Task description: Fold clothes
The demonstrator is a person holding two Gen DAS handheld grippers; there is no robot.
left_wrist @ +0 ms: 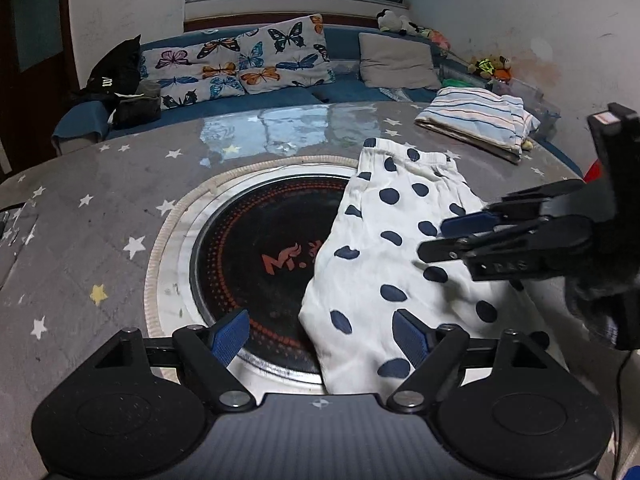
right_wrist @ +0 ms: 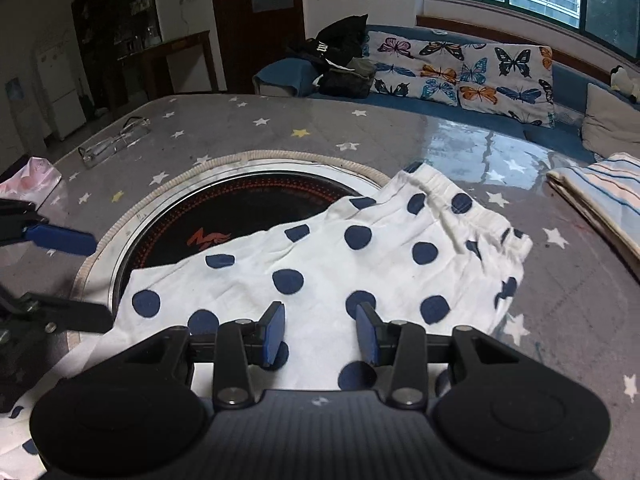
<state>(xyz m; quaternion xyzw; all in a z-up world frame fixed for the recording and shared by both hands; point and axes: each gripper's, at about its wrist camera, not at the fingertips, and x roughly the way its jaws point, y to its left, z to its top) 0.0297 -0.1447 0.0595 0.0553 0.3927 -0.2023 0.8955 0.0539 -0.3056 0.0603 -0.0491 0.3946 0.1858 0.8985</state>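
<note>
A white garment with dark blue dots (left_wrist: 392, 256) lies flat on the grey star-patterned table, partly over the round black hotplate (left_wrist: 260, 264); its elastic waistband points to the far side. It also fills the middle of the right wrist view (right_wrist: 352, 264). My left gripper (left_wrist: 320, 334) is open, its jaws wide apart over the garment's near left edge. My right gripper (right_wrist: 320, 330) is open just above the cloth, holding nothing; it shows from the side in the left wrist view (left_wrist: 436, 236). One blue left fingertip (right_wrist: 64, 238) shows at the left edge of the right wrist view.
A folded striped cloth (left_wrist: 476, 118) lies at the table's far right. A clear glasses case (right_wrist: 114, 142) and a pink-white bag (right_wrist: 28, 180) sit at the table's left. A blue sofa with butterfly cushions (left_wrist: 244, 62) runs behind the table.
</note>
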